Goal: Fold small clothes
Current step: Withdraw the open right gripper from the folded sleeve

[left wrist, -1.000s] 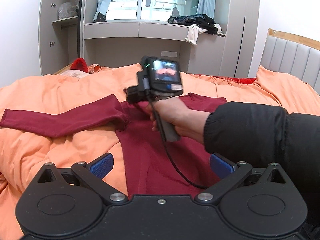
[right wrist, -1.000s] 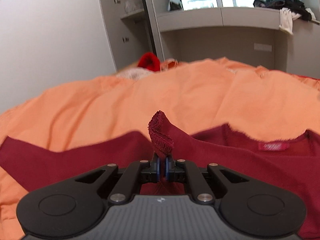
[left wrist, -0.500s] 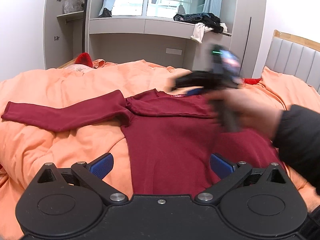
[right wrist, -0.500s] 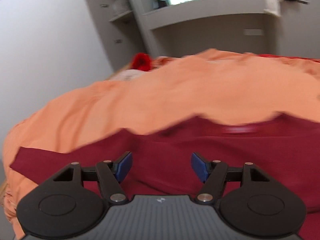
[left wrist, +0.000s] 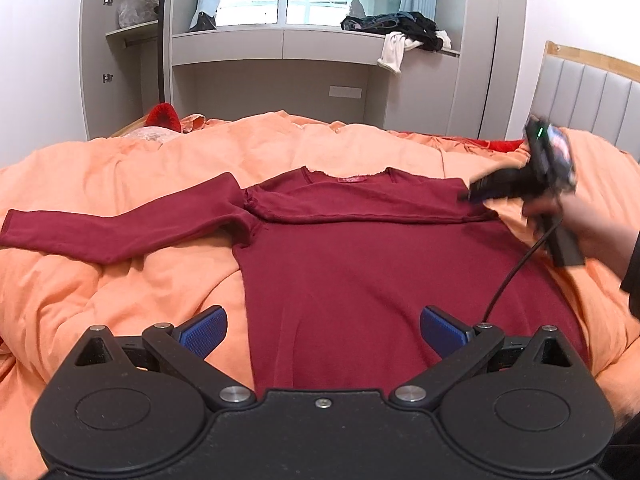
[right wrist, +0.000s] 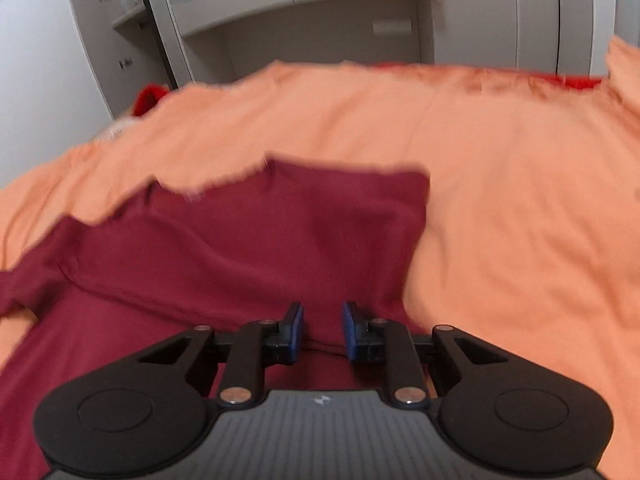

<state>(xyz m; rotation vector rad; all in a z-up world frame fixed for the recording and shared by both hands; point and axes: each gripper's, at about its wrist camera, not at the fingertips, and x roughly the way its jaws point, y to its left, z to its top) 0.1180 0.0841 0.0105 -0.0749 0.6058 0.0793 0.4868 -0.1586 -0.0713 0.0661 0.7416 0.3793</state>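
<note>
— Where's the maroon top (left wrist: 360, 272)?
— Flat on the orange bed (left wrist: 120, 288), one sleeve folded across its chest.
— Grippers?
— Left gripper (left wrist: 323, 330) gapes wide, empty. Right gripper (right wrist: 322, 332) has just been closing, jaws narrowly apart, nothing between.

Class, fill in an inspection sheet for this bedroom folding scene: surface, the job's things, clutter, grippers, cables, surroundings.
Surface: orange duvet, rumpled.
Job's things: maroon long-sleeved top lying flat; one sleeve folded across the chest, the other stretched out sideways.
Clutter: red item at the far edge.
Grippers: left gripper open, empty; right gripper just closing, jaws apart, nothing gripped.
Cables: black cable hanging from the right gripper.
Surroundings: window ledge with piled clothes, headboard.
</note>
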